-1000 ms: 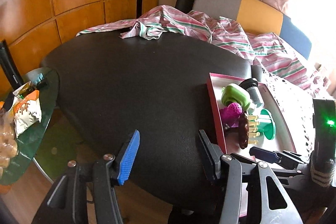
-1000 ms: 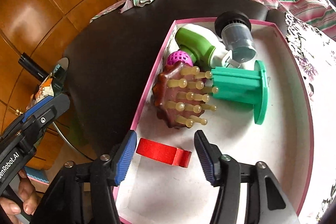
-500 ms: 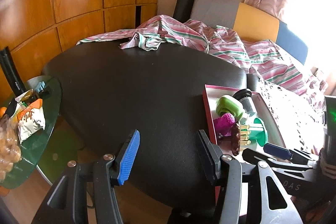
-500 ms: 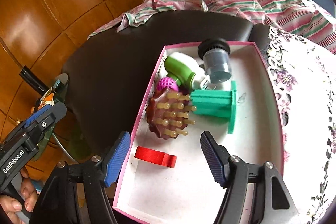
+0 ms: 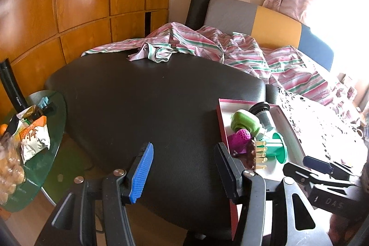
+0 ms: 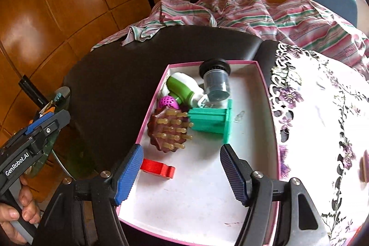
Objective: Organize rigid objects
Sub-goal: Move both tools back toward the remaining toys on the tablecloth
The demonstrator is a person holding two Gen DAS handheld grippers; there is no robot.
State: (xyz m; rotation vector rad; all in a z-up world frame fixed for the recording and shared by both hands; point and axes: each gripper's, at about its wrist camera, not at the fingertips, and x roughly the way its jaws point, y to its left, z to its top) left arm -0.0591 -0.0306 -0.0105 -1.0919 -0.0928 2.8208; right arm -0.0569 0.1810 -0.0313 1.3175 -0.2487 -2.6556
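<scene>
A pink-rimmed white box lies on a black seat. In it are a red block, a brown peg brush, a teal spool, a green-and-white item, a magenta ball and a grey jar with a black lid. My right gripper hovers over the box's near end, open, with the red block below its left finger and nothing gripped. My left gripper hangs open over the seat's front edge, left of the box, with nothing between its fingers.
A striped cloth is heaped at the back of the seat. A floral lace cloth lies right of the box. A glass side table with snack packets stands to the left. A person's hand holds the left gripper's handle.
My right gripper rose and drew back from the box with its jaws wider apart; the red block stays on the box floor. The left gripper's view tilted up only a little.
</scene>
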